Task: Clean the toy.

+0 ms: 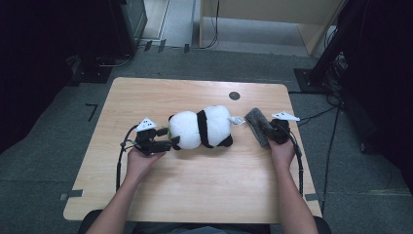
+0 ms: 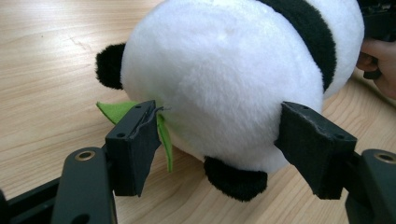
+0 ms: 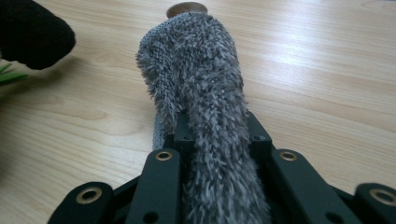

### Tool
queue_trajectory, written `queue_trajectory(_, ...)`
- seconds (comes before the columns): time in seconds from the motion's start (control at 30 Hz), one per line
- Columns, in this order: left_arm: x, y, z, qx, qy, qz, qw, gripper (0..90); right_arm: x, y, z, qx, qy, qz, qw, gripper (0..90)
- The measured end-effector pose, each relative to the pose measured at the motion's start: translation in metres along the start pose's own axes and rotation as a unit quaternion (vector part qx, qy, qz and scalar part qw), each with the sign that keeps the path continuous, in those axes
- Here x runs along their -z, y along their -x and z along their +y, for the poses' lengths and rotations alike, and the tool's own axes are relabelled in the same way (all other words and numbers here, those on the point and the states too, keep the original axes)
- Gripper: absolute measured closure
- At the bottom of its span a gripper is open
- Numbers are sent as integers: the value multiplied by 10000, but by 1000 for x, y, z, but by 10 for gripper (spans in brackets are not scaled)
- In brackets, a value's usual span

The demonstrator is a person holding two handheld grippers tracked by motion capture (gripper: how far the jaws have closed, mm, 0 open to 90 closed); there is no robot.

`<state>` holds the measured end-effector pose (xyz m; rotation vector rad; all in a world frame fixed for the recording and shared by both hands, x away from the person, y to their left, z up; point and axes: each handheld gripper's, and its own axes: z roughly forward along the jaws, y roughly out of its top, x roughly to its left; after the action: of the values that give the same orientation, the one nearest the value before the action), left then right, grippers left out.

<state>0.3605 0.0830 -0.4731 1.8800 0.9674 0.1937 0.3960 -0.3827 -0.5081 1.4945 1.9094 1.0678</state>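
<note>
Right hand-held gripper (image 3: 212, 135) clamps grey cloth (image 3: 201, 70); left hand-held gripper (image 2: 219, 140) straddles panda (image 2: 224, 79), agape

Both forearms come in over the desk's (image 1: 146, 195) near edge. The left hand (image 1: 139, 161) holds the left gripper (image 1: 168, 144) level, pointing toward the desk's right edge, fingers (image 2: 133, 144) spread wide apart. The right hand (image 1: 281, 148) holds the right gripper (image 1: 267, 127) near the right edge, fingers (image 3: 163, 186) clamped together, angled toward the far edge.

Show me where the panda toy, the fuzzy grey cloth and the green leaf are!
panda toy (image 1: 187, 127): high view, on its white round head.
fuzzy grey cloth (image 3: 201, 74): right gripper view, on its shaggy middle.
green leaf (image 2: 114, 110): left gripper view, on the flat felt beside the panda.
</note>
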Motion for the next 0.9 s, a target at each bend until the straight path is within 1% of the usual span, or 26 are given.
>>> queue_trajectory(0.03,0,1,2,-50,-98,29,9999,283,-1,0,0,-10,-7,-57,10000,736)
queue_trajectory(0.1,0,2,2,-110,-120,55,9999,281,-3,-2,-1,40,-87,-137,9999,729)
queue_trajectory(0.17,0,2,3,-58,-144,50,9999,278,-6,-4,-2,82,-133,-230,9996,719)
queue_trajectory(0.2,0,3,3,-39,-149,38,9999,277,-7,-4,-3,93,-144,-247,9995,701)
queue_trajectory(0.27,0,4,6,-111,-175,64,9998,277,-9,-4,-3,165,-136,-271,9994,647)
queue_trajectory(0.3,0,5,8,-145,-192,84,9997,276,-10,-4,-4,195,-162,-280,9993,660)
queue_trajectory(0.33,-1,6,10,-147,-184,77,9997,274,-10,-4,-4,217,-160,-269,9993,728)
queue_trajectory(0.37,-1,6,12,-158,-127,65,9998,271,-9,-5,-4,273,-163,-225,9992,753)
queue_trajectory(0.4,-1,6,13,-146,-86,67,9998,272,-8,-5,-3,302,-173,-196,9992,767)
queue_trajectory(0.43,-1,6,14,-91,-67,50,9999,273,-8,-7,-2,305,-186,-207,9991,778)
queue_trajectory(0.5,-4,6,15,-27,-43,30,10000,272,-6,-7,0,268,-191,-165,9993,784)
queue_trajectory(0.57,-6,7,17,-72,-73,59,9999,266,-4,-6,3,178,-181,-90,9996,785)
queue_trajectory(0.6,-6,6,18,-78,-52,71,9999,260,-2,-6,6,152,-184,-113,9997,785)
queue_trajectory(0.63,-5,6,18,-55,-30,59,10000,260,2,-7,9,131,-159,-82,9998,784)
queue_trajectory(0.67,-5,6,18,-34,-43,29,10000,257,6,-8,13,157,-156,-108,9997,783)
queue_trajectory(0.7,-4,5,17,-57,-42,28,10000,249,11,-11,16,200,-132,-196,9995,783)
queue_trajectory(0.73,-4,6,16,-39,-31,21,10000,248,15,-14,19,238,-113,-185,9995,781)
queue_trajectory(0.77,-4,6,15,-58,-43,-2,10000,249,20,-16,23,253,-128,-257,9993,781)
queue_trajectory(0.8,-4,6,15,-121,-71,34,9999,248,24,-18,27,250,-117,-236,9993,781)
queue_trajectory(0.83,-5,6,15,-127,-79,32,9999,248,28,-20,30,234,-88,-149,9996,781)
queue_trajectory(0.87,-6,5,14,-120,-75,11,9999,246,32,-22,33,240,-63,-133,9996,781)
queue_trajectory(0.9,-7,5,14,-141,-87,0,9999,244,35,-25,36,256,-38,-57,9996,779)
